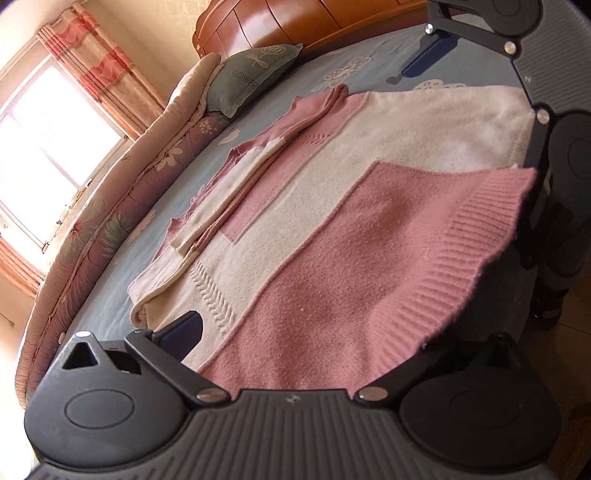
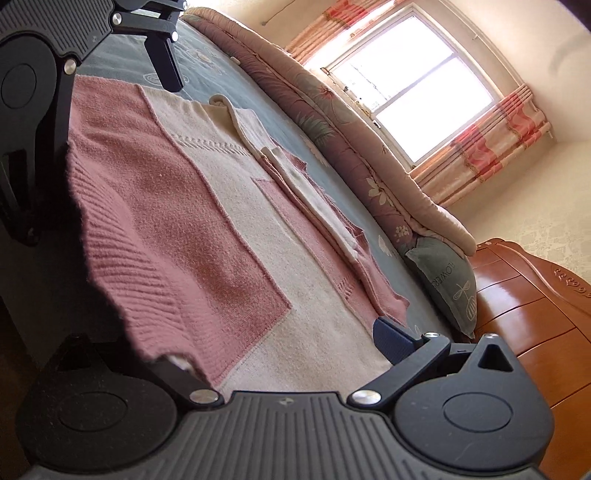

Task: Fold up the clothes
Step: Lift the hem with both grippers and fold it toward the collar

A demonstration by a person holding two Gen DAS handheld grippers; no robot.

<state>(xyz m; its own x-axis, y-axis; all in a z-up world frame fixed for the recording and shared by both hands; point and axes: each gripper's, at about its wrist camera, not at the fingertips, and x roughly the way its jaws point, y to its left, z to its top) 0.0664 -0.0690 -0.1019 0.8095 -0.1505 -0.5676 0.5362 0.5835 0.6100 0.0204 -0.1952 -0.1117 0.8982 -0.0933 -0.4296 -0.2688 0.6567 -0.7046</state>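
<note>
Spreading wide, the jaws of the left gripper point(image 1: 306, 332) straddle the ribbed hem of a pink-and-cream knitted sweater point(image 1: 332, 206); one dark finger point(image 1: 181, 332) rests on the cream panel on the jaws' left side, while the other finger is hidden beneath the lifted pink hem, so whether anything is actually pinched cannot be told. The right gripper point(image 2: 280, 347) likewise has its jaws set far apart, its blue-padded finger point(image 2: 391, 339) lying on the cream knit on the jaws' right side and the opposite finger point(image 2: 177, 369) tucked under the pink ribbing at the hem corner. Both grippers are held low and close to level, aimed along the bed from the hem end, side by side, each showing at the upper edge of the other's view. The sweater lies flat on a blue flower-printed bedsheet point(image 1: 295, 88), stretching straight ahead from both pairs of jaws, its sleeves folded in a narrow stack along the far side. Beyond the garment, a rolled floral quilt point(image 1: 110, 206) runs along the bed's edge, with a grey-green pillow point(image 1: 255, 74) against an orange wooden headboard point(image 1: 295, 26), and a bright curtained window point(image 2: 413, 81) behind.
</note>
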